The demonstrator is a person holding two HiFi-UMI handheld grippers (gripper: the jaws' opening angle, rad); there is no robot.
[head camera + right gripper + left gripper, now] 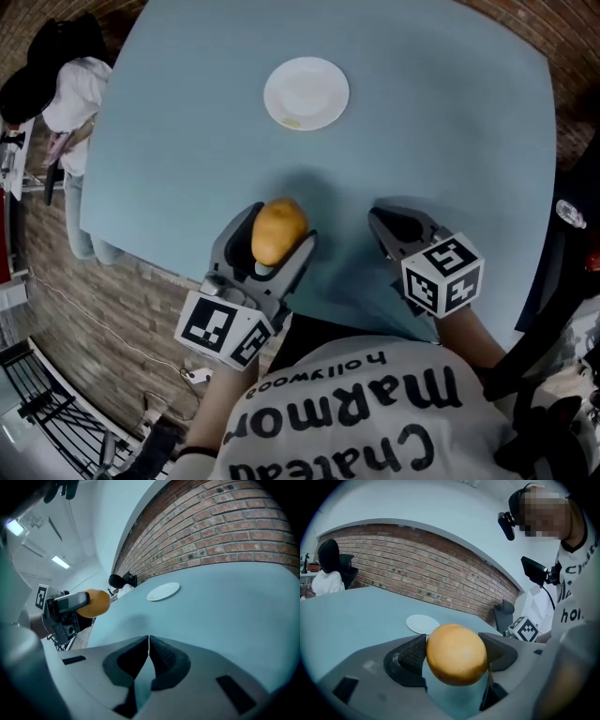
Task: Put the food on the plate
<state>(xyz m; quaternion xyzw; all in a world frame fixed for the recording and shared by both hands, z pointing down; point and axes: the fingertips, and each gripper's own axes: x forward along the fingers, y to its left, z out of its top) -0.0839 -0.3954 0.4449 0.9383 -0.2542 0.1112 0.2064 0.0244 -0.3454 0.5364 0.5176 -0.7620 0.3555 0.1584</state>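
1. Head view: our left gripper (277, 234) grips a round orange-yellow food item (279, 223) over the near edge of the bench (450, 122). The white plate (307, 86) lies well apart towards the far side, bare except for a small yellowish speck. Our right gripper (389, 225) hangs nearby.
2. Left gripper view: the jaws are clamped on the food's two sides, and it seems lifted off the bench. The plate shows beyond it.
3. Right gripper view: the jaws are pressed together with nothing between them. We judge the pick-up done, while the carry to the plate and the release are left.
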